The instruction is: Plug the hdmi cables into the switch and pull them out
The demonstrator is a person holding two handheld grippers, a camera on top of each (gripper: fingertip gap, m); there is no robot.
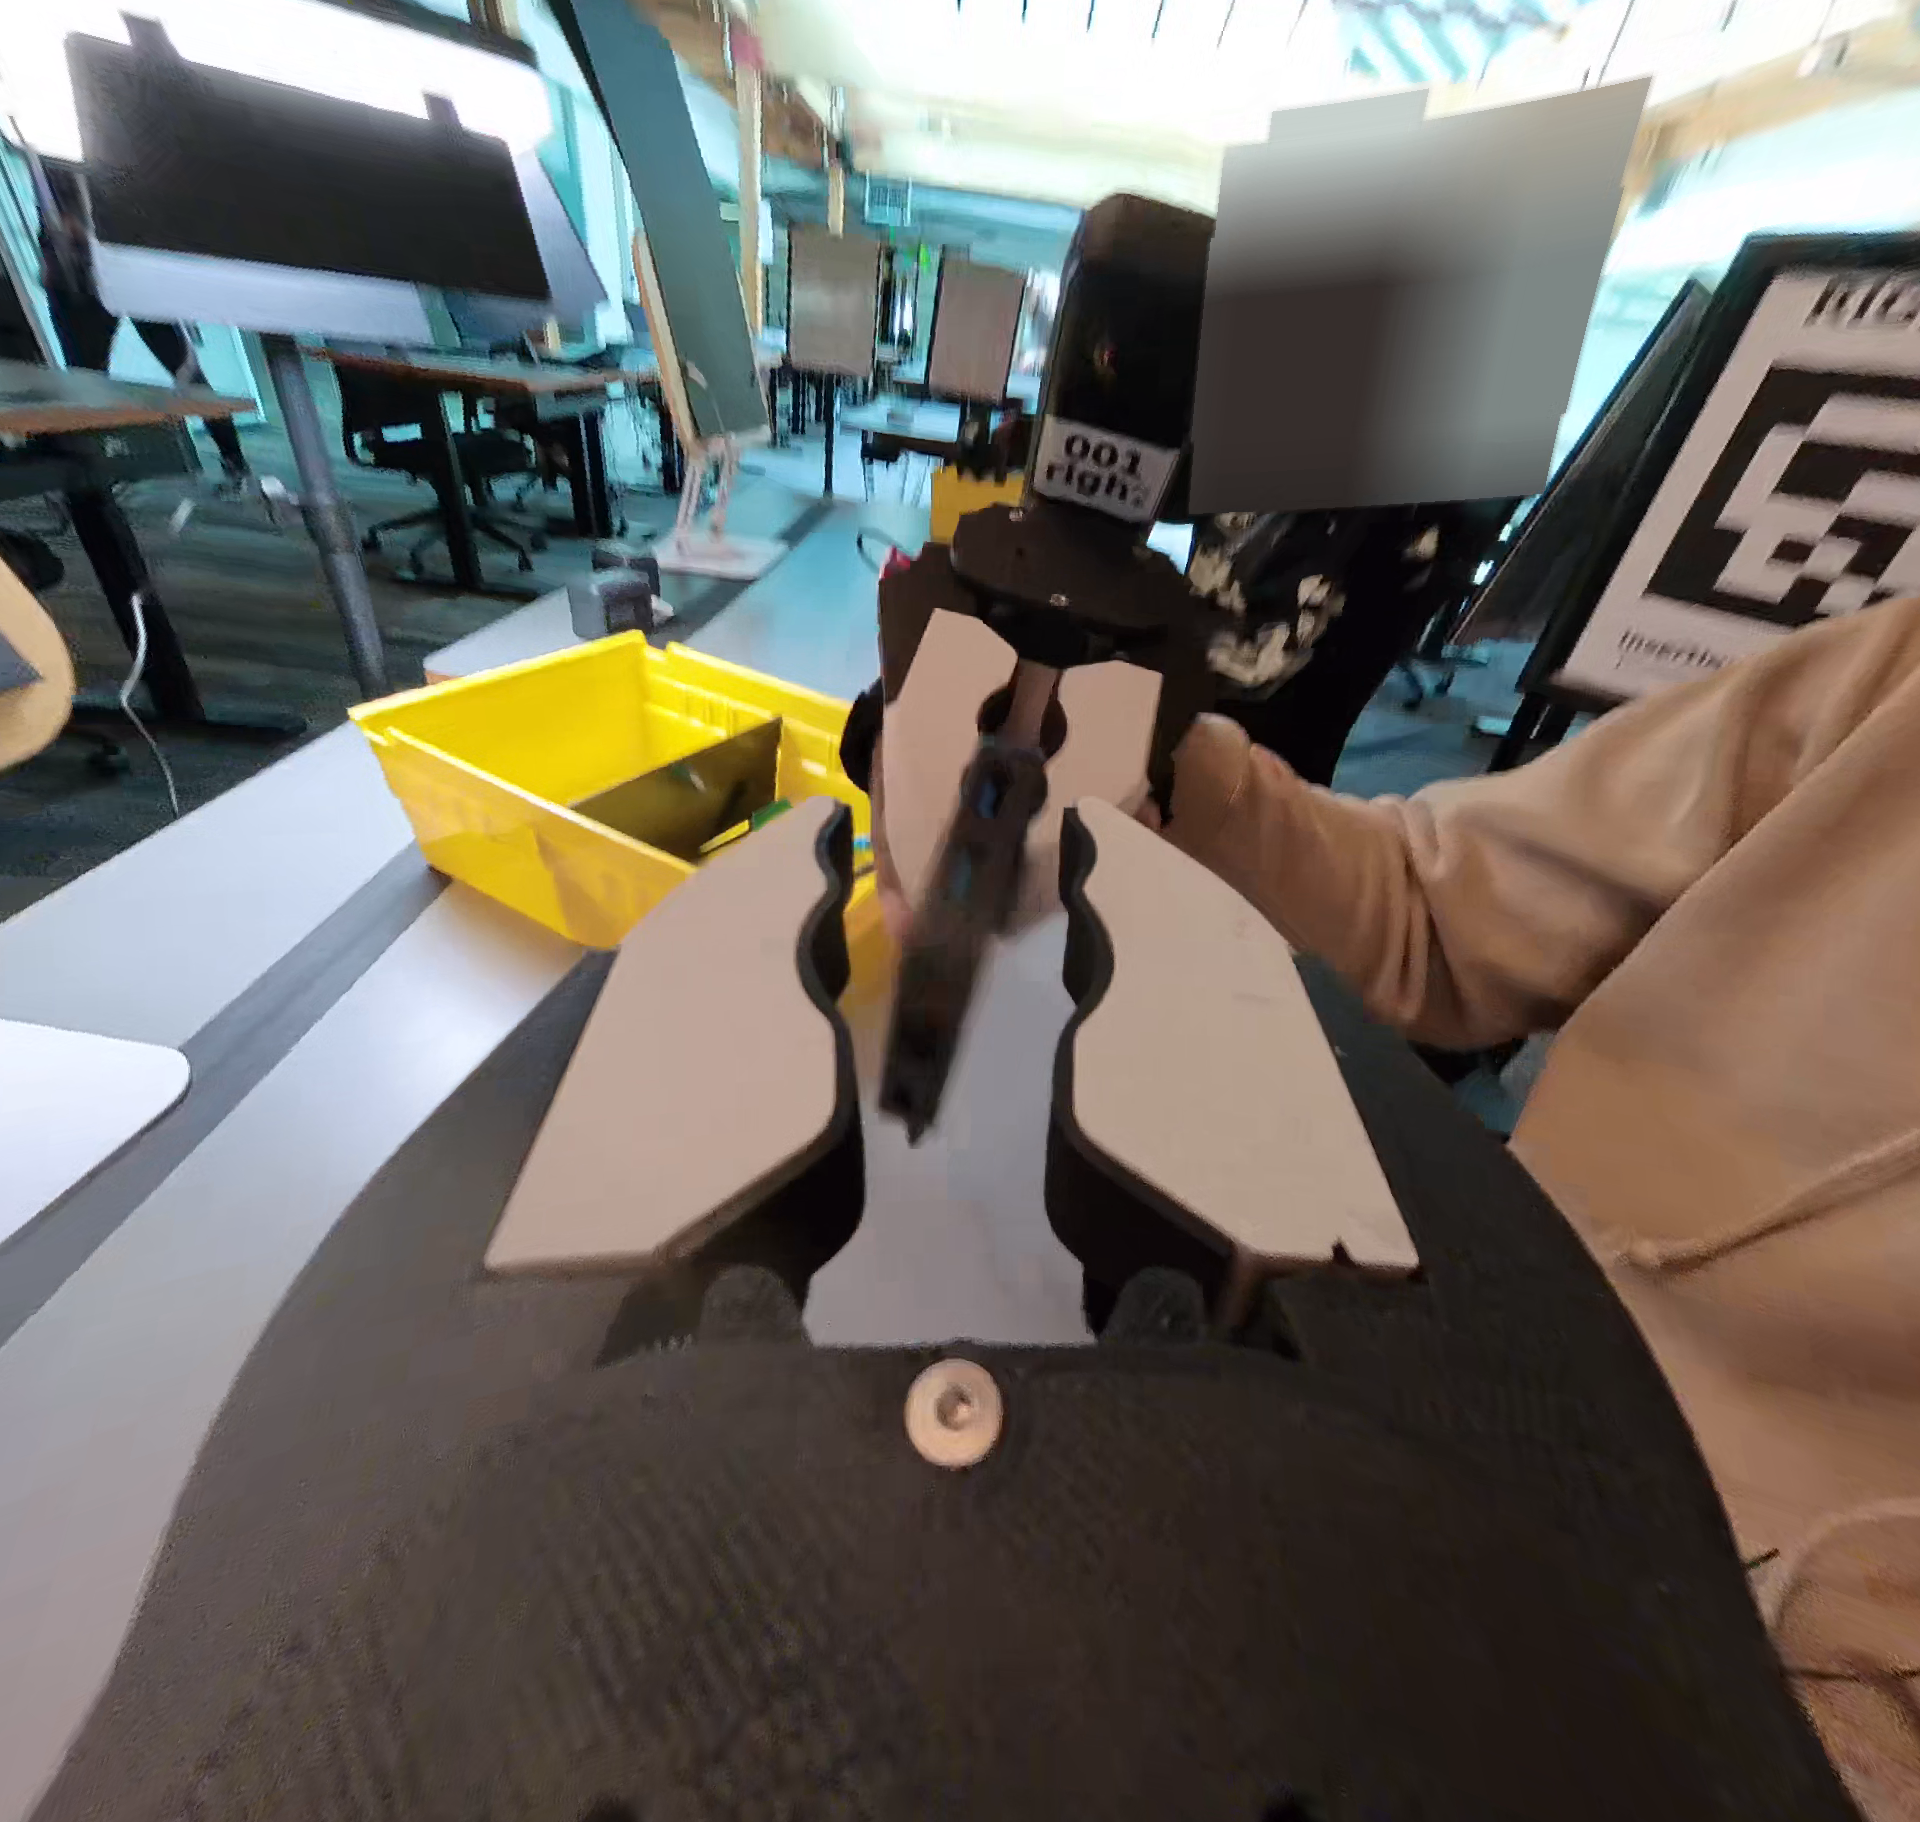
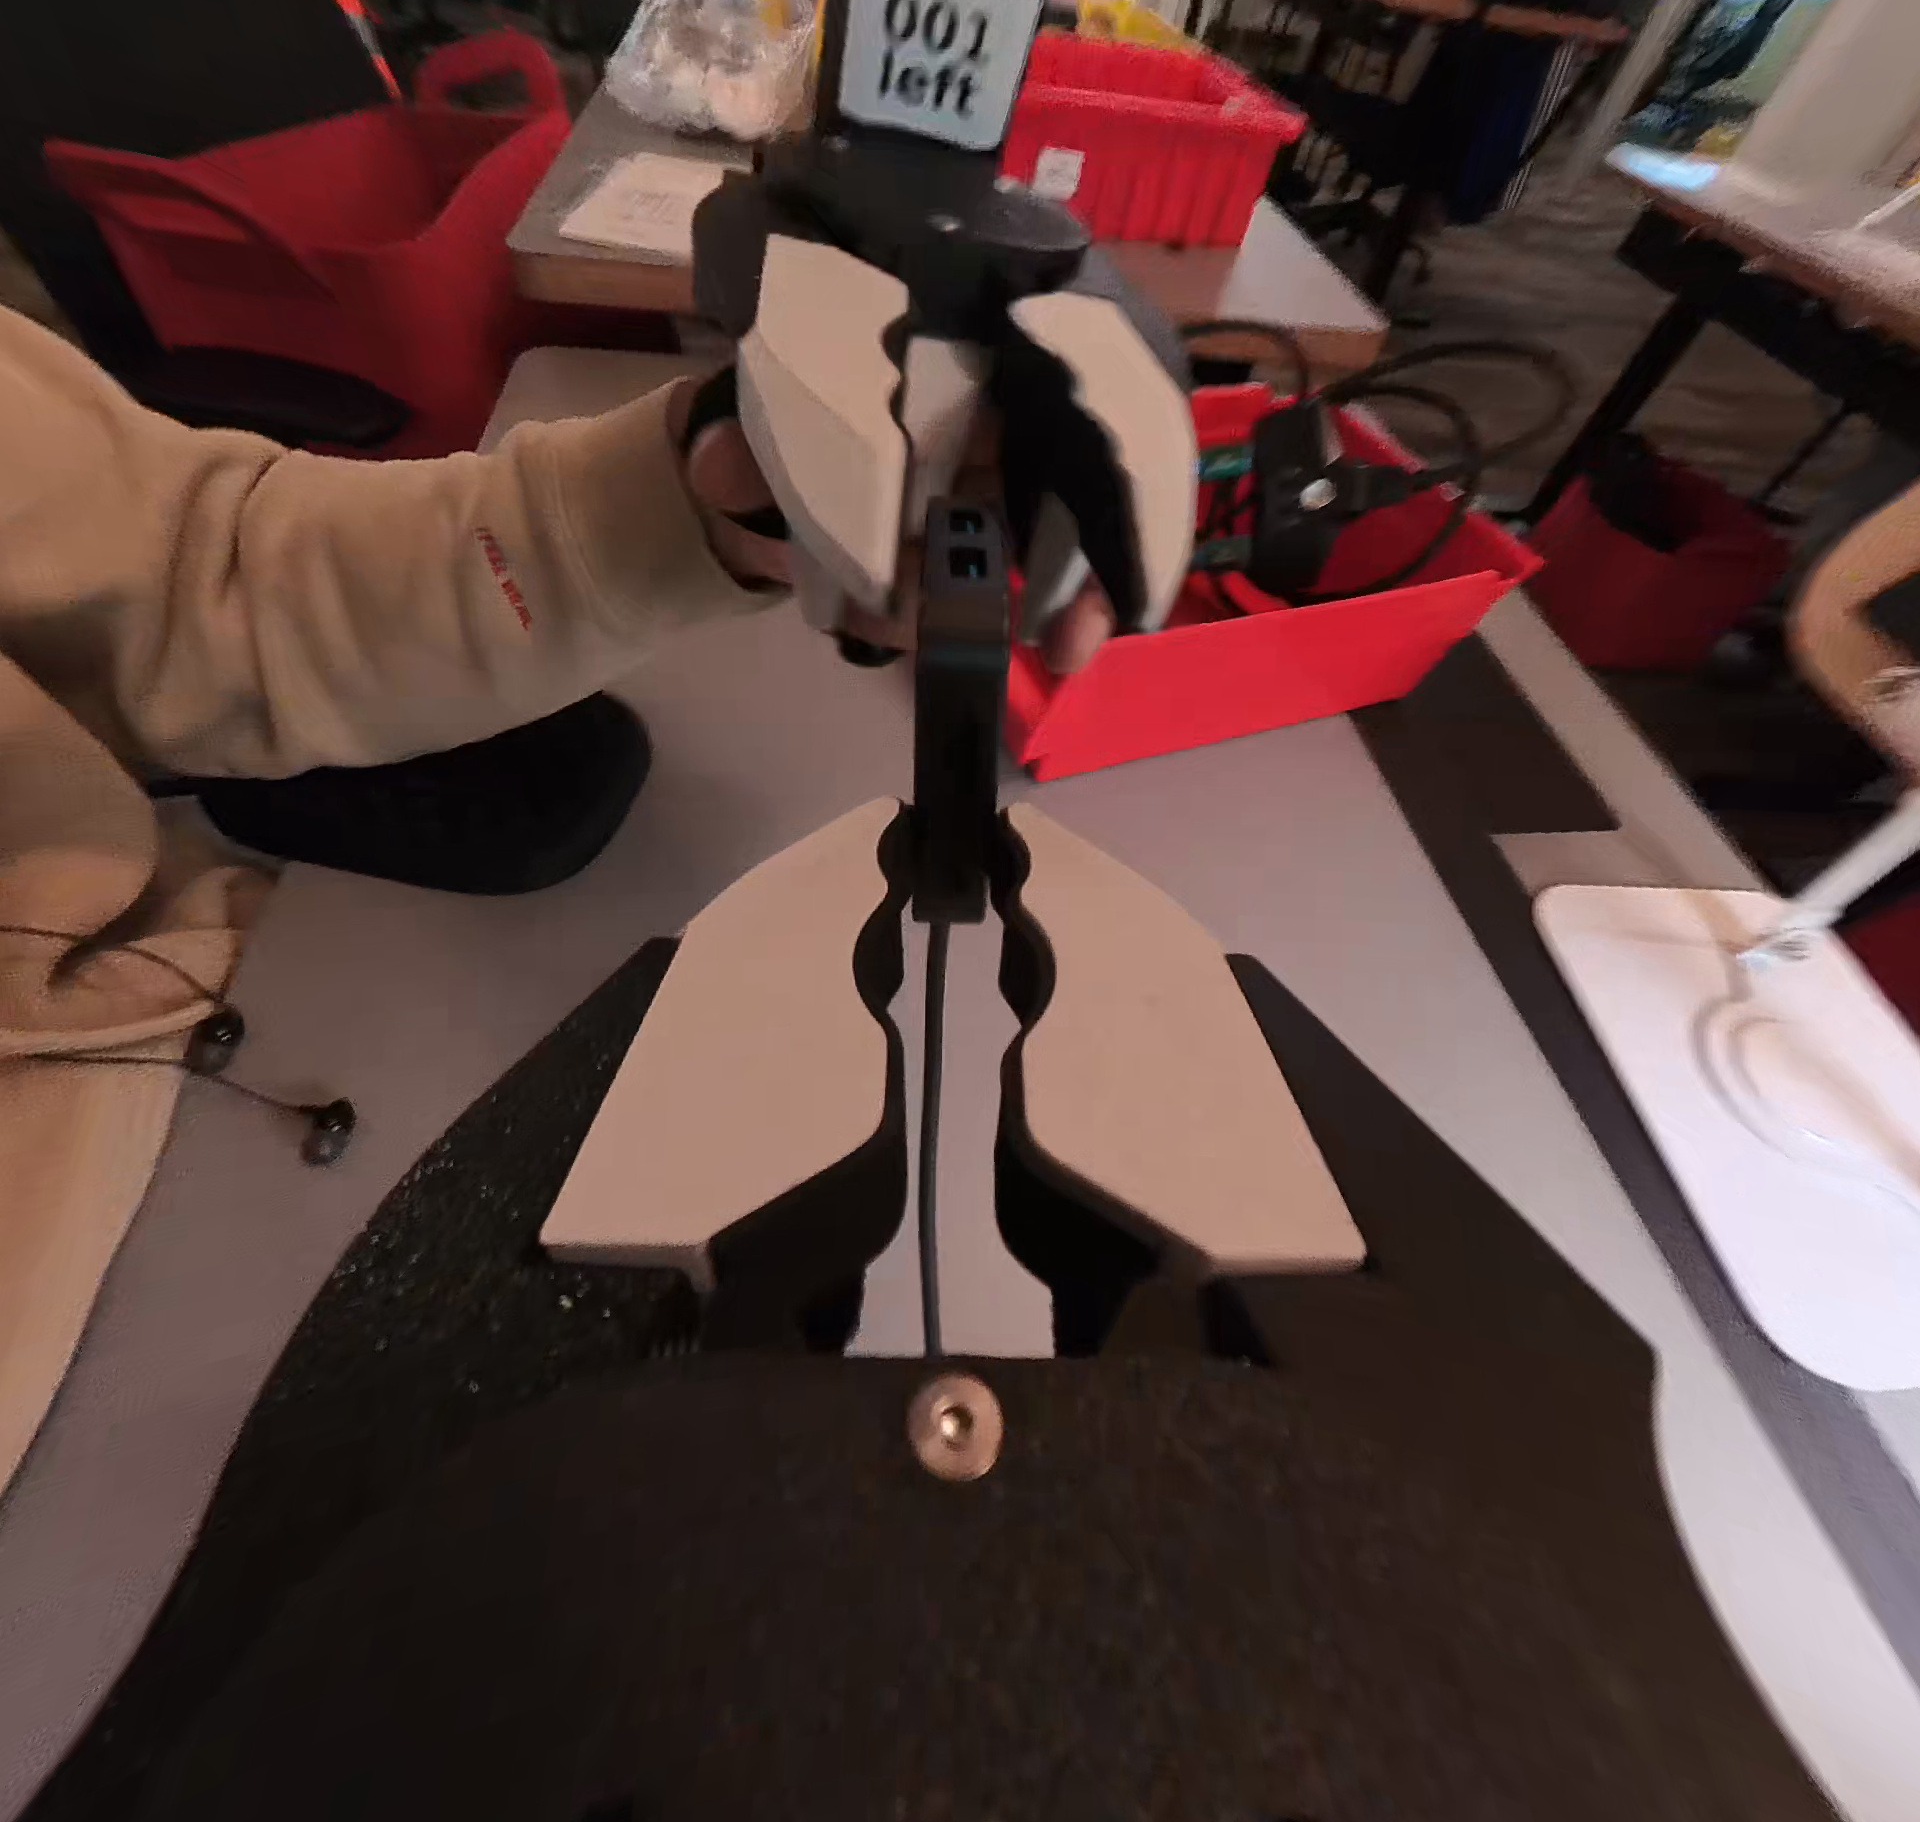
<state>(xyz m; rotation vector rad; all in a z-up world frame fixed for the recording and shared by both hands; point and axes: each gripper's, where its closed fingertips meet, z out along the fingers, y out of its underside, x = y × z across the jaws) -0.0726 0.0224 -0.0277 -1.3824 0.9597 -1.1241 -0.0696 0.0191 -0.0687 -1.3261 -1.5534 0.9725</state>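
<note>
The left gripper (image 1: 951, 873) has its jaws wide apart around the long black switch box (image 2: 961, 692), not touching it. The right gripper (image 2: 951, 863) squeezes the box's near end. Only the left view shows a yellow plastic bin (image 1: 540, 785); only the right shows a red bin (image 2: 1278, 650).

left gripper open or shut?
Open. The left gripper fingers stand apart around the black switch, not touching it; the right gripper holds it.
</note>
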